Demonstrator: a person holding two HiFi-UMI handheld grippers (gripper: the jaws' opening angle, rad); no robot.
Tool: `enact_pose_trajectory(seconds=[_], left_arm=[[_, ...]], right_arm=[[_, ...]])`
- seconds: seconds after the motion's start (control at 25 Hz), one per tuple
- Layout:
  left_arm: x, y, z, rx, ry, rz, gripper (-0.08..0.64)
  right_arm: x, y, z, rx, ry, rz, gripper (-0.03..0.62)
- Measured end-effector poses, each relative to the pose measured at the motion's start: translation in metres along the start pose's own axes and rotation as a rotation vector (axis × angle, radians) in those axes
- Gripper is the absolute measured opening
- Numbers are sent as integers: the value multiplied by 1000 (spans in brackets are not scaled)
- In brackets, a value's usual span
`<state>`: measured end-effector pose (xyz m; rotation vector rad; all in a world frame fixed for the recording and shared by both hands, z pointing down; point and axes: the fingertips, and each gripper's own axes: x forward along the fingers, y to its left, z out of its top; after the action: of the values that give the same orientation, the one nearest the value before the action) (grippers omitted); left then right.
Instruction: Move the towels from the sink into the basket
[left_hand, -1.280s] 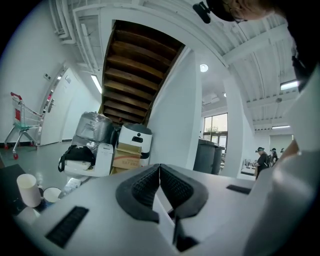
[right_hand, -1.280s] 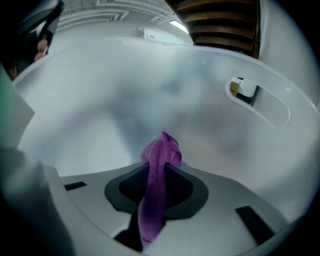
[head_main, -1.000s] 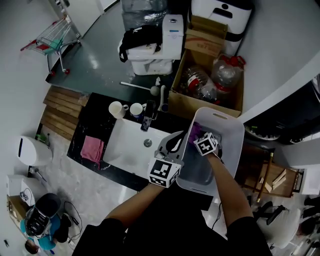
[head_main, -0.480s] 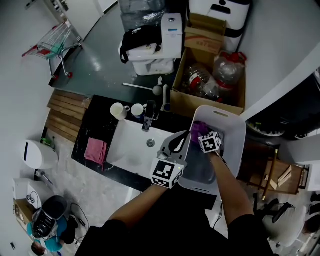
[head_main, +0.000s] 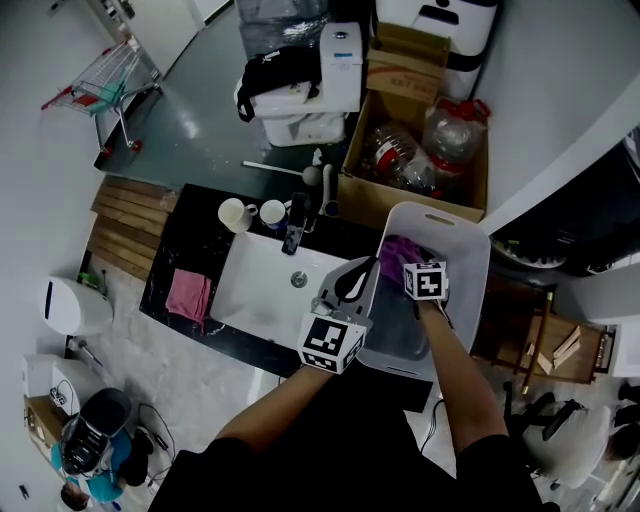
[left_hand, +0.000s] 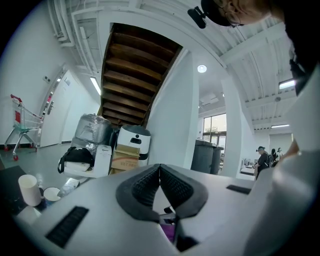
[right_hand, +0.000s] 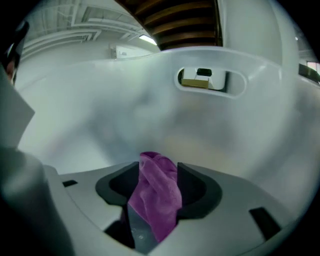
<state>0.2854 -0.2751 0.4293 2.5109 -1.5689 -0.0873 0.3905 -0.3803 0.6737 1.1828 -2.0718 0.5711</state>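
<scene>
A purple towel (head_main: 397, 251) lies bunched inside the white basket (head_main: 468, 262), at its far left. My right gripper (head_main: 408, 264) is down in the basket over it. In the right gripper view the jaws have just been opening and stand apart, and the purple towel (right_hand: 157, 195) hangs loosely between the pads (right_hand: 191, 186) in front of the basket wall (right_hand: 150, 100). My left gripper (head_main: 354, 278) hovers at the basket's left rim, between it and the white sink (head_main: 255, 295). Its jaws (left_hand: 160, 169) meet at the tips with nothing in them. A pink towel (head_main: 187, 297) lies on the dark counter left of the sink.
Two cups (head_main: 237, 216) and a faucet (head_main: 297, 224) stand behind the sink. A cardboard box (head_main: 352, 196) of plastic bottles sits beyond the basket. A shopping cart (head_main: 105, 72) is at the far left, a wooden rack (head_main: 540, 350) right of the basket.
My right gripper has rolled and lifted slightly inside the basket, and more of the purple towel now shows beyond it. The left gripper has stayed put.
</scene>
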Motion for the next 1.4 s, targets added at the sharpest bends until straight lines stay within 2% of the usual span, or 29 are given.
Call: enact_pose_trajectory(seconds=[0.12,0.24,0.44,0.56,0.72,1.0,1.4], left_arm=[[-6,-6,1,40,2,-12,14],[-14,-10,5,32,-7,-24,14],[-27,-9,9,14,-14,-48,14],[-35,-8,14,15,-21,-63,14],[-45,-4,20,18,-30,-68,14],[-65,1,29,-7,-30,-137,14],[-97,14,42,-33,-69,-198,14]], right_arm=[[-16,5,9,78,-44,7,252],[-37,14,20,98,-97,15,222],[-79,26,40,126,-209,5,118],[-106,41,51,161,-284,38,61],[-137,64,59,151,-350,27,44],[-203,106,81,57,-490,-95,21],[-266,163,105,75,-643,-173,21]])
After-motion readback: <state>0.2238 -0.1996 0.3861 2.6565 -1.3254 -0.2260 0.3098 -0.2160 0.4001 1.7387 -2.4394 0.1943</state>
